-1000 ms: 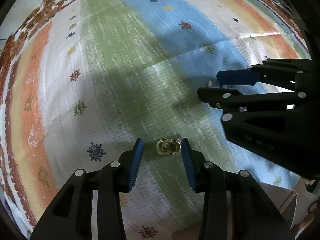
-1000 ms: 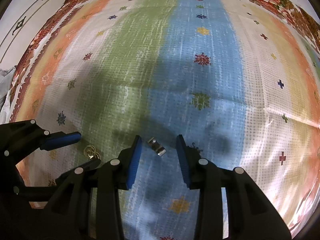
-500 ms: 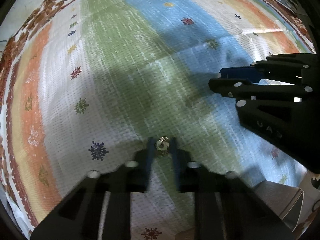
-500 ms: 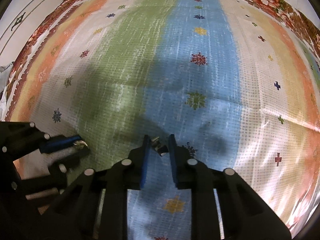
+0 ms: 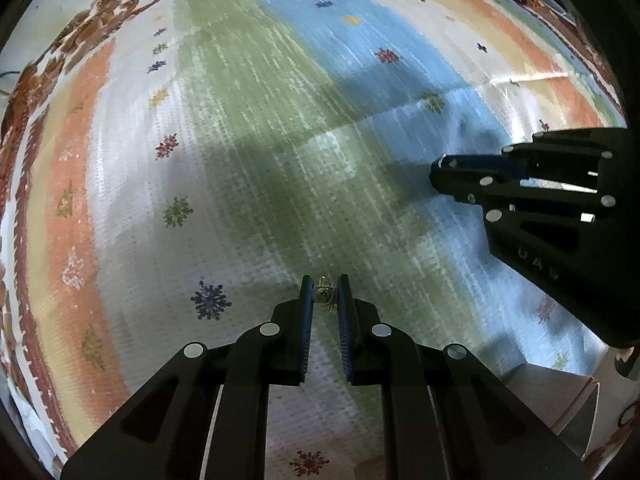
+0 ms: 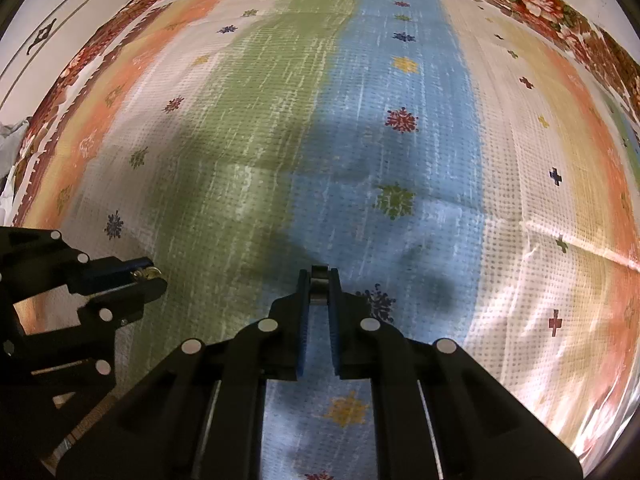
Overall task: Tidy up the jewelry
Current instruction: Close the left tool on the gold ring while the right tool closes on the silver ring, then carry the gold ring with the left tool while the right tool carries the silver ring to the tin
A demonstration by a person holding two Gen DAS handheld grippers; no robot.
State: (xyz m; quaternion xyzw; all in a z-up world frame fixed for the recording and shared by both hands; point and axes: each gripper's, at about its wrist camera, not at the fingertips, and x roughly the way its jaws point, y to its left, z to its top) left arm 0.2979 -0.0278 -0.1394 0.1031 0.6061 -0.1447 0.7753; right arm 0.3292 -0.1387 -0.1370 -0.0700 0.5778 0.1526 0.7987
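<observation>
The left tool [image 5: 325, 294] is narrowed onto a small gold earring [image 5: 323, 295], pinched right at the tips of its blue pads. The right tool [image 6: 319, 280] is likewise nearly closed, holding a small silver ring-like band [image 6: 319, 276] between its pad tips. Both pieces sit just ahead of their tools, over the striped cloth [image 6: 360, 120] that covers the tabletop; whether either has fully left the cloth cannot be told.

The step in hand looks like lifting both pieces for sorting. To do it well, grip pressure should stay steady, since each piece is caught only by the outermost edge of the pads and could flick out. Raising straight up, without twisting, would keep the fine metal from sliding, and the tools, which are near each other, should be kept from bumping.

The silver band's long axis runs forward along the right tool's fingers, its far end poking past the tips. The earring is too small to read clearly; it seems to stand roughly upright between the pads, with a bit showing above them.
</observation>
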